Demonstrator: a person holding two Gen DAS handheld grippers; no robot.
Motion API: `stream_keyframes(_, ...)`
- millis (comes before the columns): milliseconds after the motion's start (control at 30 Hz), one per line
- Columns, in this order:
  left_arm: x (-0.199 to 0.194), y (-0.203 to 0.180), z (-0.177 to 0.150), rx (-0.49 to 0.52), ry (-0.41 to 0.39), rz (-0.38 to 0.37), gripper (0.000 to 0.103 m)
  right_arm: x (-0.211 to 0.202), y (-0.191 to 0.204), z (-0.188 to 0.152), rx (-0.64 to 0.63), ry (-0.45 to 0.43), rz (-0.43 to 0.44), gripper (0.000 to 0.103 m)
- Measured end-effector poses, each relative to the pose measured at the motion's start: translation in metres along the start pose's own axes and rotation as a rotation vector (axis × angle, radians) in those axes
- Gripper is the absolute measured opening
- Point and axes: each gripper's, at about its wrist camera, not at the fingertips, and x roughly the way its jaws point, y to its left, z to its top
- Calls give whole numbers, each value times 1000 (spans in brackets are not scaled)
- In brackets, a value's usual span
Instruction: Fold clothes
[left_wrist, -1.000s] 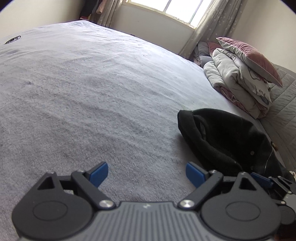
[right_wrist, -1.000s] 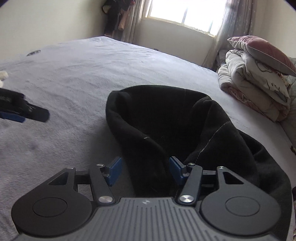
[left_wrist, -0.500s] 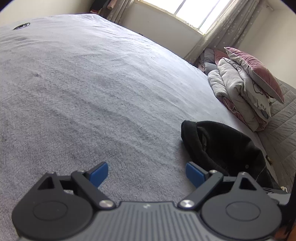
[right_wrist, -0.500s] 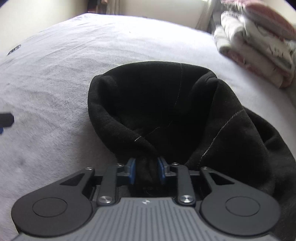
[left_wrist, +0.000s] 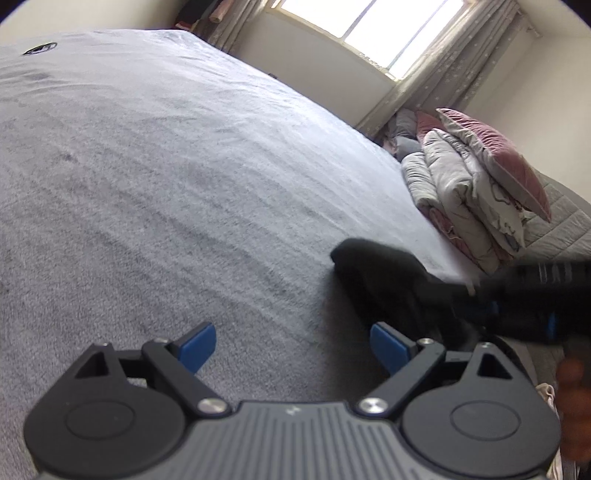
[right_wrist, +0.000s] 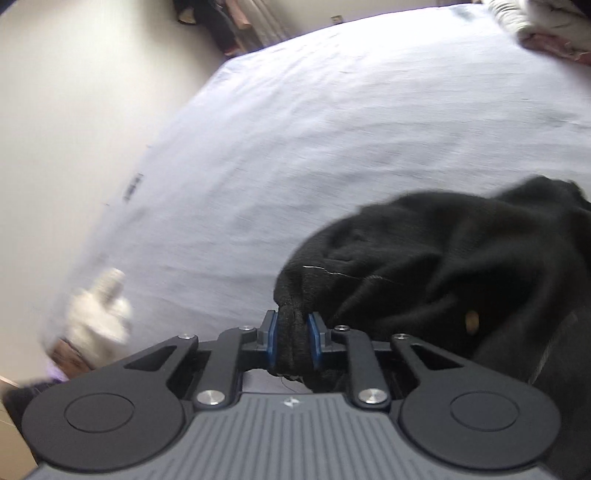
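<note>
The right gripper (right_wrist: 291, 341) points down at the bed (right_wrist: 332, 129) and is tipped over to one side, so the bed looks slanted in its view. Its jaws are closing, and the blue pads (right_wrist: 272, 341) squeeze a bunched edge of the black garment (right_wrist: 461, 258). The rest of that black cloth spreads out to the right and lower right of the picture. It has a thin pale line of stitching and a small round gold thing that may be a button.

The left gripper (left_wrist: 291, 341) also points down at the bed (left_wrist: 184, 184), but not as steeply. Its jaws are wide apart and nothing is between them. Only grey bed cover shows in the gap.

In the left wrist view the black garment (left_wrist: 380, 273) lies at the middle right of the picture, on the bed, just past the right-hand blue pad (left_wrist: 388, 343). The right gripper (left_wrist: 535, 295) shows there too as a dark, blurry shape at the right edge, over the cloth. This view also shows a bright window (left_wrist: 388, 33) at the top, curtains (left_wrist: 443, 74), and a pile of folded bedding (left_wrist: 461, 199) with a pink pillow (left_wrist: 495, 155) on top, in the upper right.

The right wrist view shows things the other does not: a white, fuzzy, blurry thing (right_wrist: 99, 314) at the lower left, and a plain wall (right_wrist: 74, 110) at the upper left. I cannot tell what the white thing is.
</note>
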Motion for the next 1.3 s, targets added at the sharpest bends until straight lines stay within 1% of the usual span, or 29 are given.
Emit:
stream_keyframes(133,2,3,2,-5,5,-21,92,9,17,17,5,-8,2,20)
stream_keyframes(300,13,-1,1,2,25,-60,92,16,19,33,53,-20,8,20)
stream_keyframes(400,25,-4,-3,9,21,-123,92,18,17,40,56,-13,-4,20)
stream_keyframes(500,43,-5,-12,2,63,-208,92,23,8,38,62,16,-16,23)
stream_keyframes(533,48,-6,-16,6,80,-216,91,25,3,35,70,32,-11,23)
stream_keyframes(600,55,-11,-25,27,104,-219,91,26,-4,29,80,53,3,28)
stream_keyframes(733,63,-22,-38,94,135,-197,90,10,-11,18,63,44,10,31)
stream_keyframes(800,62,-28,-41,128,135,-203,90,-8,-15,10,29,23,-2,36)
stream_keyframes(867,61,-30,-42,133,148,-220,90,-27,-21,1,-6,0,-33,41)
stream_keyframes(967,60,-33,-45,138,155,-221,89,-60,-36,-20,-66,-54,-111,45)
stream_keyframes(1033,59,-35,-47,141,160,-220,89,-87,-44,-47,-123,-122,-193,48)
stream_keyframes(1067,59,-35,-47,136,161,-219,89,-100,-47,-64,-156,-163,-214,53)
stream_keyframes(1100,58,-35,-46,130,162,-217,89,-109,-51,-82,-183,-189,-227,56)
stream_keyframes(1200,56,-33,-45,107,161,-212,89,-121,-65,-124,-221,-219,-285,56)
stream_keyframes(1300,55,-30,-45,78,164,-206,89,-116,-71,-151,-280,-244,-317,56)
